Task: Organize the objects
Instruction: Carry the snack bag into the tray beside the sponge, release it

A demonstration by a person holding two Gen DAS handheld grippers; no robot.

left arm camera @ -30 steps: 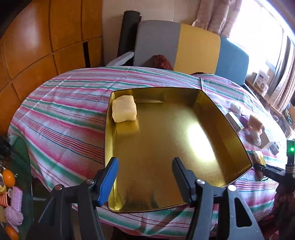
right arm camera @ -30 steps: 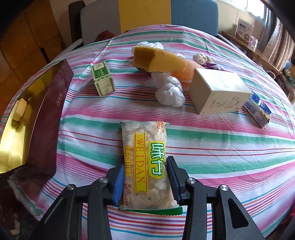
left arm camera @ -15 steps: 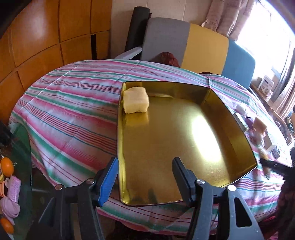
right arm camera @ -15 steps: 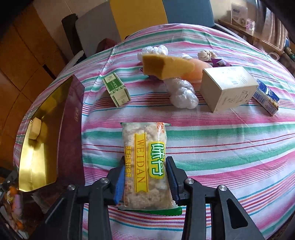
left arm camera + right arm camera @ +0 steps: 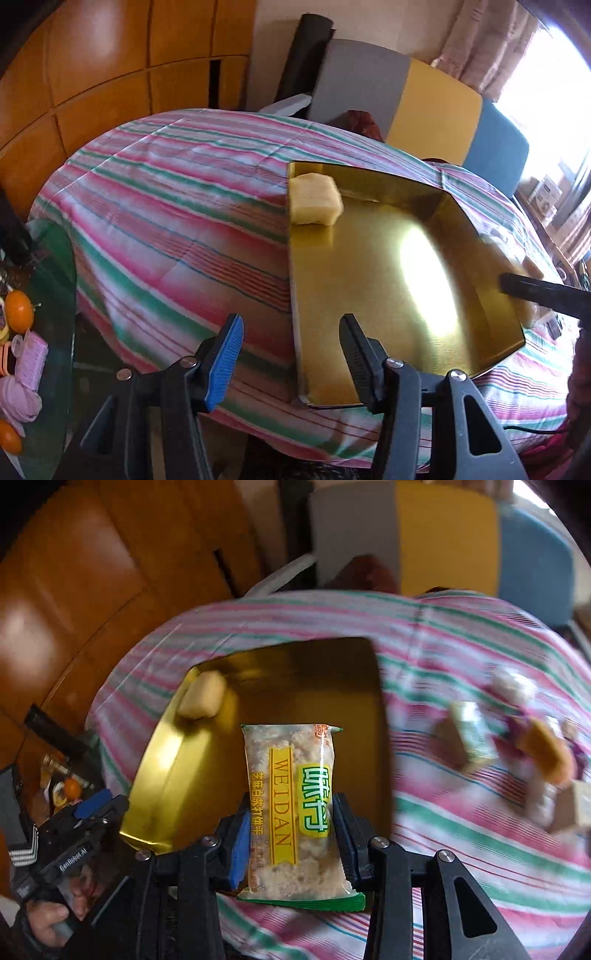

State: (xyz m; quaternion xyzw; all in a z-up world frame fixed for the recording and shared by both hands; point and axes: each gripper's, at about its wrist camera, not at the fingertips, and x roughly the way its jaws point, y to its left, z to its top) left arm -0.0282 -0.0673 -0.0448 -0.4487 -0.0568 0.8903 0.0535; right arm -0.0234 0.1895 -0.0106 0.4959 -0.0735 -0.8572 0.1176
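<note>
A gold tin tray [image 5: 369,295] lies on the striped table, with a pale yellow block [image 5: 314,199] in its far left corner. My left gripper [image 5: 291,354] is open and empty, at the tray's near left edge. My right gripper [image 5: 291,834] is shut on a clear WEIDAN snack packet [image 5: 291,812] and holds it above the tray [image 5: 177,760], where the yellow block [image 5: 201,699] also shows. The right gripper's finger enters the left wrist view [image 5: 535,291] over the tray's right side.
Blurred small boxes [image 5: 472,738] and an orange wedge [image 5: 546,753] lie on the cloth right of the tray. Chairs in grey, yellow and blue [image 5: 432,107] stand behind the table. A glass side table with oranges [image 5: 18,306] is at the left.
My right gripper has lifted the snack packet off the cloth and carried it left, over the tray. My left gripper has drifted left, off the tray's middle to its near left edge.
</note>
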